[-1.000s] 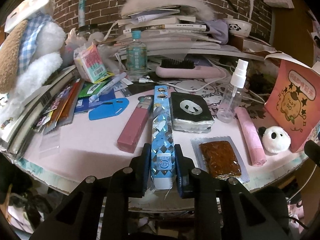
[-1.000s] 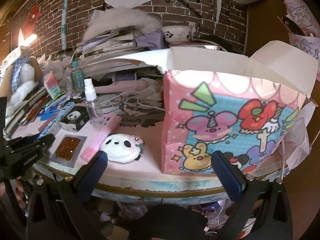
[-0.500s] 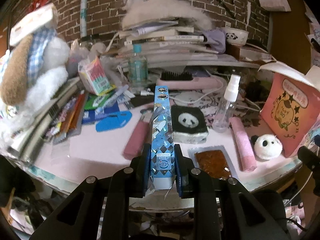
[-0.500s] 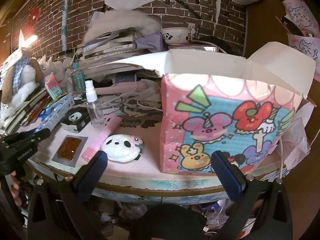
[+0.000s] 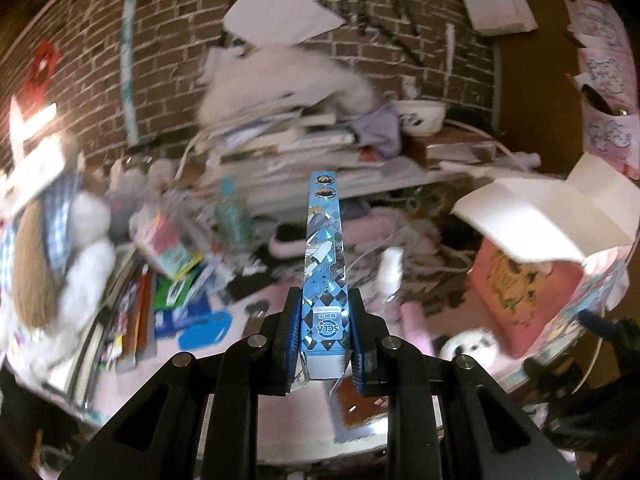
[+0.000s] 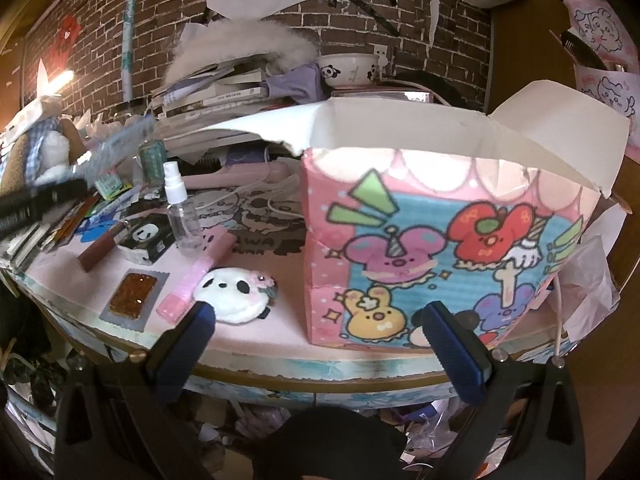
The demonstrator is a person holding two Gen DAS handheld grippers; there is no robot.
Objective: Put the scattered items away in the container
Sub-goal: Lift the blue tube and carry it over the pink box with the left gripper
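**pandafan_22:** So where was the long blue box [image 5: 323, 256] at that point? Looked like the left gripper [image 5: 323, 344] had it pinched.

**umi_tinkerer:** Yep, its fingers [image 5: 291, 340] were closed narrow on the near end of the box, right around the label, and the rest stuck straight out ahead, up off the pink surface [image 6: 280, 320]. In the right wrist view it showed as a blurry streak [image 6: 116, 148] over the far left of the clutter. The right gripper [image 6: 324, 340] just hung at the near edge with its fingers spread wide and nothing between them, facing the pink cartoon container [image 6: 440, 248], whose flaps stood open.

**pandafan_22:** Holding it by one end seems sketchy?

**umi_tinkerer:** Probably fine, I'd guess. It read as thin cardboard with a shiny foil print, so likely light and fairly stiff, since it wasn't sagging. The foil could be slippery, though, and squeezing hard might crush the walls. A hold nearer the middle would have stopped it levering around, but for a light box the end grip looked good enough.

**pandafan_22:** And the rest?

**umi_tinkerer:** The panda plush [image 6: 234, 294], spray bottle [image 6: 182, 208] and pink tube [image 6: 196, 276] were all sitting on the surface beside the container. The plush would squish and be easy; the clear bottle looked light and tippy, so better taken around the body than the cap.
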